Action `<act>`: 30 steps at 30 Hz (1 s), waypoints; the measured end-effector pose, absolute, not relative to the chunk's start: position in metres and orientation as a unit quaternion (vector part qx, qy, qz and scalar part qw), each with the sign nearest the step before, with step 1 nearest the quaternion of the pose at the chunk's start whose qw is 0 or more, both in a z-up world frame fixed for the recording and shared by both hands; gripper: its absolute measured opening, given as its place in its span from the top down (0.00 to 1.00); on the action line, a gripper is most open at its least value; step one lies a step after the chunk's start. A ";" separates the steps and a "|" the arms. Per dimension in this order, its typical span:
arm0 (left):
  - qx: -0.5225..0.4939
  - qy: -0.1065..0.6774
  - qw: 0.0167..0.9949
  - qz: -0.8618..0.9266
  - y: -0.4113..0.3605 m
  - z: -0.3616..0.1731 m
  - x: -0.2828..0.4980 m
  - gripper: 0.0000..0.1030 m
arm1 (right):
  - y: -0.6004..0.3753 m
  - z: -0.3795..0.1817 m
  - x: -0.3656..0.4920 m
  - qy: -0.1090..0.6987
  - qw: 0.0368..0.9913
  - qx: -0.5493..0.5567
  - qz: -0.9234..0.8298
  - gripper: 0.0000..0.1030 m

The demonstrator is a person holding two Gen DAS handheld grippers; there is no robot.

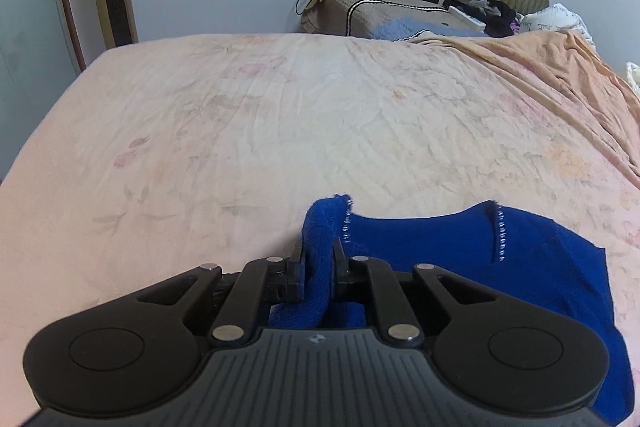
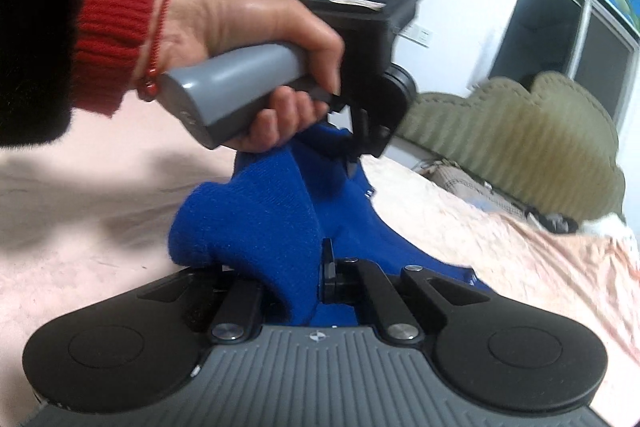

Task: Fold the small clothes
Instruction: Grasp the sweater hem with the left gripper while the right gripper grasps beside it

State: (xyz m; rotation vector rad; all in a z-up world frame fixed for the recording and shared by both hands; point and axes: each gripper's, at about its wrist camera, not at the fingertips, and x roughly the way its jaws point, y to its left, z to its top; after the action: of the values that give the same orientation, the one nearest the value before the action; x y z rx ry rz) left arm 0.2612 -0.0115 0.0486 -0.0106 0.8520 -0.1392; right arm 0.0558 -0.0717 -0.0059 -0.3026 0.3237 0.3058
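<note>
While clamped in both left gripper [image 1: 318, 259] and right gripper [image 2: 280, 263], blue knit garment [image 1: 460, 267] partly lifted off bed sheet [image 1: 280, 115]; fold barely begun, none completed.

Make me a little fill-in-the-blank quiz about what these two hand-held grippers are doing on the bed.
1. Both the left hand-held gripper and the right hand-held gripper are shut on a knitted garment coloured ____.
2. The garment lies on a pale pink ____.
3. The hand on the left gripper's grey handle wears a cuff coloured ____.

Missing words: blue; bedsheet; red
</note>
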 end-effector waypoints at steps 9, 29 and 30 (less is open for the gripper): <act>0.029 0.389 0.918 -0.075 -0.068 0.068 0.253 0.91 | -0.117 -0.008 0.033 0.154 0.976 -0.090 0.121 0.96; 0.099 0.380 0.907 -0.152 -0.230 0.046 0.257 0.91 | -0.240 -0.034 0.025 0.186 0.981 0.043 0.030 0.96; 0.104 0.381 0.905 -0.155 -0.239 0.042 0.257 0.91 | -0.245 -0.036 0.025 0.190 0.980 0.052 0.027 0.96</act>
State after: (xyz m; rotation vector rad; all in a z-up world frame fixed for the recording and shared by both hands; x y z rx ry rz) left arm 0.2571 -0.2389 0.0419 0.2151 0.7873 -0.3212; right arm 0.0246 -0.2452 -0.0361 0.1048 0.3819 0.0541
